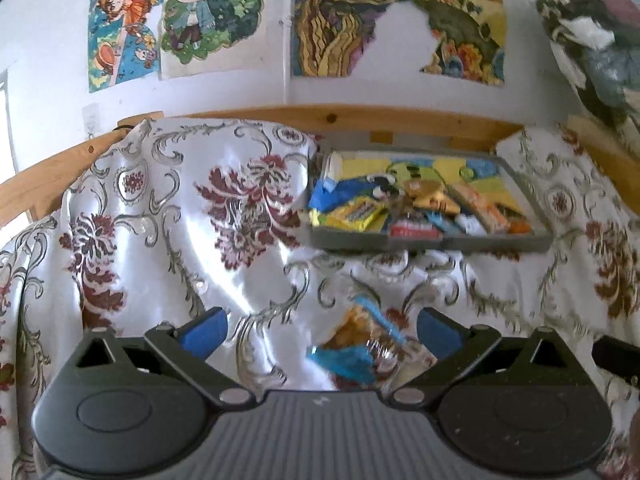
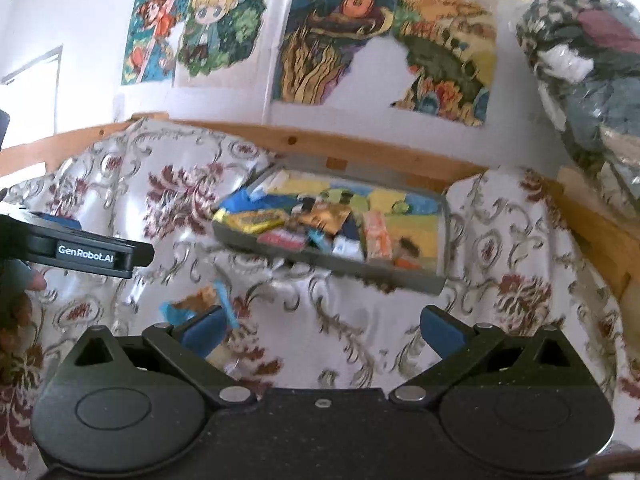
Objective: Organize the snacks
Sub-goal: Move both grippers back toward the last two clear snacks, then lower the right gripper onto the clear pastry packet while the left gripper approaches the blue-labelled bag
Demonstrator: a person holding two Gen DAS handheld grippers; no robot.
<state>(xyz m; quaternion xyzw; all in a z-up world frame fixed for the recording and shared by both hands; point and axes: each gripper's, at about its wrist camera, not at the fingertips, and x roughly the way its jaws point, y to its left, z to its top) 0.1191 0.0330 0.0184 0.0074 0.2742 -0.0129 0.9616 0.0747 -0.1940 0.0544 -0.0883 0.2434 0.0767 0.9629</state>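
A grey tray holds several wrapped snacks, among them a yellow pack and a red-and-white bar. It lies on the floral cloth ahead of both grippers and also shows in the right wrist view. A clear snack packet with blue edges lies on the cloth between the fingers of my open left gripper, nearer its right finger. In the right wrist view this packet lies just beyond the left finger. My right gripper is open and empty above the cloth.
A white floral cloth covers the surface, backed by a wooden rail and a wall with colourful pictures. A bundle of bagged fabric sits at the upper right. The left gripper's body shows at the right view's left edge.
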